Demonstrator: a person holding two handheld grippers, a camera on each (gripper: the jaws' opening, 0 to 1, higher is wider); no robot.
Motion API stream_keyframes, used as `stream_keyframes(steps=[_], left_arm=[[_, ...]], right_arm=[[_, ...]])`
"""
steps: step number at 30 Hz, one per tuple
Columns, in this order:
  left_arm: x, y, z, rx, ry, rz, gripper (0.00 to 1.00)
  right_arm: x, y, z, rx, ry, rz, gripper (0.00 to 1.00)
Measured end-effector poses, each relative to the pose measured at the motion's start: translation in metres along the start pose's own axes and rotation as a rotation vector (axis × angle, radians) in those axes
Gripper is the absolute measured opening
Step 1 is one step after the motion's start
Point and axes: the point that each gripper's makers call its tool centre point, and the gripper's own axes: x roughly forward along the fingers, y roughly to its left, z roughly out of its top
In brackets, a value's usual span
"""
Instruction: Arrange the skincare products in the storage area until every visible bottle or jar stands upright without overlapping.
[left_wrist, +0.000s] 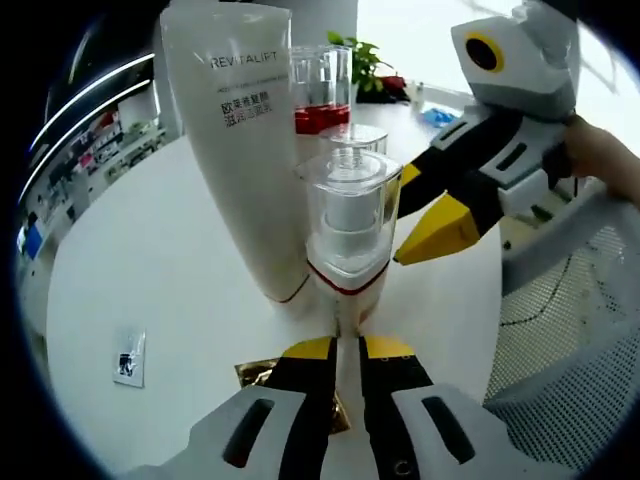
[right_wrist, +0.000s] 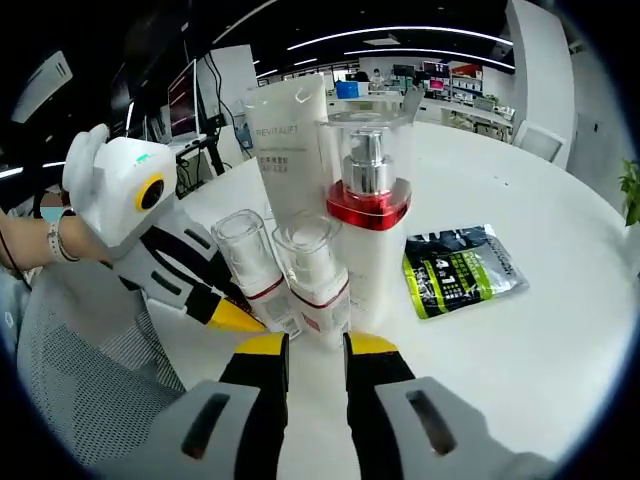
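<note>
Left hand-held gripper (left_wrist: 337, 352) is clenched on the base of a small clear-capped bottle (left_wrist: 347, 225), probably steadying it upright. Right hand-held gripper (right_wrist: 316, 345) has its jaws a little apart just short of the second small bottle (right_wrist: 312, 265); whether it grips, cannot tell. Directly ahead of it stand the red-collared pump bottle (right_wrist: 366, 215) and the white tube (right_wrist: 290, 135), all upright in a tight cluster on the white counter (right_wrist: 520, 350). Sachet (right_wrist: 462, 268) lies flat to its right. Cluster looks tidy already; likely final spacing.
</note>
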Motion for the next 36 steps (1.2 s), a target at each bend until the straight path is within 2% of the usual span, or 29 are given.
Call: stream_keyframes(steps=[4, 9, 15, 20, 28, 33, 36], left_arm=[[0.001, 0.002, 0.001, -0.005, -0.002, 0.012, 0.08], [0.005, 0.004, 0.003, 0.0, 0.003, 0.021, 0.06], [0.008, 0.006, 0.008, -0.005, -0.006, 0.032, 0.08], [0.011, 0.006, 0.008, -0.013, -0.001, 0.04, 0.08], [0.014, 0.007, 0.009, -0.023, -0.001, 0.056, 0.09], [0.016, 0.007, 0.011, -0.044, -0.008, 0.062, 0.1], [0.016, 0.006, 0.011, -0.062, -0.011, 0.065, 0.11]], right_arm=[[0.0, -0.001, 0.001, 0.0, -0.001, -0.005, 0.2], [0.002, 0.0, -0.002, -0.027, 0.018, -0.008, 0.2], [0.004, 0.001, -0.003, -0.055, 0.034, -0.01, 0.2], [0.004, 0.002, 0.001, -0.041, 0.01, 0.001, 0.18], [0.005, -0.003, 0.001, -0.051, 0.017, -0.006, 0.16], [0.009, -0.014, 0.0, -0.059, 0.037, -0.021, 0.15], [0.013, -0.012, 0.0, -0.066, 0.05, -0.012, 0.15]])
